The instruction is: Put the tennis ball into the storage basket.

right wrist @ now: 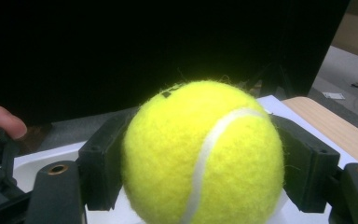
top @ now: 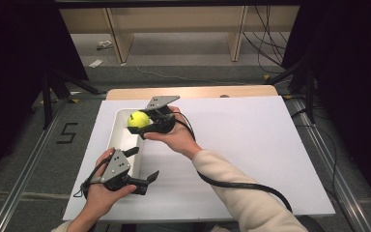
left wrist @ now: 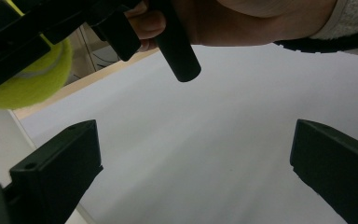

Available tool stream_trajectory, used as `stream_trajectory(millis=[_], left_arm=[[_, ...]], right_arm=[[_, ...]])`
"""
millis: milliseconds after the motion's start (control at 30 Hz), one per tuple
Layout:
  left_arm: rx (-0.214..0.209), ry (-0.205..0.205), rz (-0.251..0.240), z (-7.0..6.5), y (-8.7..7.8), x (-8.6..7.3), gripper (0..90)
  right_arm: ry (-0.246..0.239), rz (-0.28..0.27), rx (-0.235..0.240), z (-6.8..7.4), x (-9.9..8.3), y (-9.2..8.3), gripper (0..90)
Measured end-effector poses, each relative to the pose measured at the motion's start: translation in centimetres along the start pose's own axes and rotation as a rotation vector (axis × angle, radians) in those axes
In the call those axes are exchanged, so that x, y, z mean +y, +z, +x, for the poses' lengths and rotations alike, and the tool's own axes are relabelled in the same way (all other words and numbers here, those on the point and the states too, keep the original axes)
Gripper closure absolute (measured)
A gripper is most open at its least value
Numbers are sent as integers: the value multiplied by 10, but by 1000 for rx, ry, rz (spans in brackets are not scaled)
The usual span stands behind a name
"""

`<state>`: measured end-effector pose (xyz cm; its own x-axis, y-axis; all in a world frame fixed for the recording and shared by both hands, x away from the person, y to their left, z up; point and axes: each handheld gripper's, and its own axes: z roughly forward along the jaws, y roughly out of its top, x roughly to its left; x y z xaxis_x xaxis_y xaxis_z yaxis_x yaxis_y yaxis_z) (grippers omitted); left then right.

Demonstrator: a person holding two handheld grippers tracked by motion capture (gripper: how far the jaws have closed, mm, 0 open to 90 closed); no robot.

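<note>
One ball (top: 138, 119) is held above the tray (top: 117, 140), squeezed at its middle between the jaws of the right gripper (top: 147, 122). It is judged light, fuzzy and a bit squashy, so it is best held across its widest part. The left gripper (top: 144, 169) is kept wide open and empty, near the tray.

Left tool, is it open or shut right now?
Open. In the left gripper view the left tool has its jaws wide apart with bare white table between them.

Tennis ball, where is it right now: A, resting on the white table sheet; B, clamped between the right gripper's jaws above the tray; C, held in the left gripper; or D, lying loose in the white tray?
B: the tennis ball sits squeezed between the right gripper jaws, over the white tray.
</note>
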<state>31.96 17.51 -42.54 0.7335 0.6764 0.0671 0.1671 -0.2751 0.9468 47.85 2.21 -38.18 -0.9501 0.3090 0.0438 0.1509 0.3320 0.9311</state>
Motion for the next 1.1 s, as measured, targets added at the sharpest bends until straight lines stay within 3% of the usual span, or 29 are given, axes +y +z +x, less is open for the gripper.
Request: stream_trajectory(millis=[1100], left_arm=[[0, 0, 4, 0, 0, -1, 13]], right_arm=[[-20, 96, 70, -4, 6, 36, 270]])
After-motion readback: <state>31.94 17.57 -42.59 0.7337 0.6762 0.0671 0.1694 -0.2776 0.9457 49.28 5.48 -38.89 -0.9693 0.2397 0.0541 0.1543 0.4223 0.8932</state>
